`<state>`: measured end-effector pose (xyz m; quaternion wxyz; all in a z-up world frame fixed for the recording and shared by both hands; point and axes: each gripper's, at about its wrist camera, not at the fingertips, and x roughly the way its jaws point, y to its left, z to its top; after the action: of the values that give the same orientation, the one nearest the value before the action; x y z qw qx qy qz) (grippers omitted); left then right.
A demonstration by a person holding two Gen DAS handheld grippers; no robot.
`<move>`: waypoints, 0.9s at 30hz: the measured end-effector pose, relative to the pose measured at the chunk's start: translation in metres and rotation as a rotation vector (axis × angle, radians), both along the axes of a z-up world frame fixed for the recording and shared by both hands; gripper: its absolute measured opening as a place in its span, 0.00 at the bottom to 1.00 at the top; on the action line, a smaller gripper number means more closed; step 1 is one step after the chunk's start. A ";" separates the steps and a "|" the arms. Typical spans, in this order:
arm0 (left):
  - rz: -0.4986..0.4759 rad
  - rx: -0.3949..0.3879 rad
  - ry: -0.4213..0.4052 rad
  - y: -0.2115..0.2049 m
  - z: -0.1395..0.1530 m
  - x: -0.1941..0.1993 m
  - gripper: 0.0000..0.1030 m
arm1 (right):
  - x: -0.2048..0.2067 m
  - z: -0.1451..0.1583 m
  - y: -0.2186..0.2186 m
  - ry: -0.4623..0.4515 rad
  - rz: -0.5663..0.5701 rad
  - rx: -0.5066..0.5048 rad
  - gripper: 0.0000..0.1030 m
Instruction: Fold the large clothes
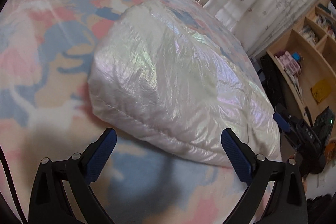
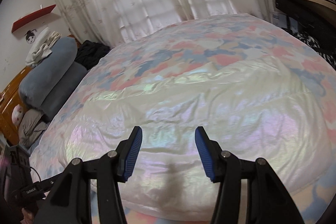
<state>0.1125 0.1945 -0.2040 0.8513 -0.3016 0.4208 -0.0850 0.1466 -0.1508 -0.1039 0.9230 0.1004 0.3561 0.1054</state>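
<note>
Fingers of left gripper [image 1: 169,135] and right gripper [image 2: 168,133] spread wide over folded jacket [image 1: 168,81]

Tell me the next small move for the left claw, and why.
Probably ease the left claw forward and close on the stitched near edge of the shiny iridescent white puffy garment. Its jaws are open and empty just short of that edge, and the garment lies bundled on the pastel patterned bedspread.
</note>
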 end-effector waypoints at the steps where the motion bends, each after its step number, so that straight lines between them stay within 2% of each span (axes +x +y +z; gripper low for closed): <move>1: 0.008 -0.012 0.004 -0.001 -0.004 0.004 0.96 | 0.002 -0.001 0.003 0.001 0.007 -0.003 0.51; 5: 0.060 -0.052 0.024 -0.004 -0.025 0.025 0.96 | 0.020 -0.008 0.018 0.003 0.033 -0.021 0.51; 10: 0.107 -0.061 0.000 -0.003 -0.033 0.049 0.96 | 0.049 -0.015 0.037 -0.007 0.034 -0.047 0.49; 14: 0.161 -0.089 -0.008 0.004 -0.036 0.066 0.96 | 0.077 -0.021 0.052 -0.012 0.031 -0.074 0.22; 15: 0.177 -0.082 -0.018 0.004 -0.036 0.068 0.95 | 0.085 -0.024 0.056 -0.007 0.021 -0.088 0.16; 16: 0.187 -0.074 -0.027 0.004 -0.034 0.069 0.91 | 0.092 -0.027 0.057 -0.001 0.018 -0.096 0.16; 18: 0.211 -0.042 -0.051 0.003 -0.029 0.070 0.83 | 0.104 -0.038 0.062 0.019 0.013 -0.118 0.15; 22: 0.208 0.050 -0.116 -0.006 -0.011 0.071 0.62 | 0.123 -0.083 0.067 0.139 0.009 -0.194 0.15; 24: 0.175 0.145 -0.165 -0.020 0.006 0.072 0.55 | 0.121 -0.090 0.068 0.128 0.005 -0.214 0.15; 27: 0.134 0.238 -0.222 -0.036 0.029 0.071 0.47 | 0.119 -0.097 0.070 0.113 -0.001 -0.235 0.15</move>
<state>0.1834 0.1585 -0.1752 0.9261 -0.2146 0.3101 -0.0104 0.2652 -0.0804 -0.2004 0.9069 -0.0023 0.4175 0.0567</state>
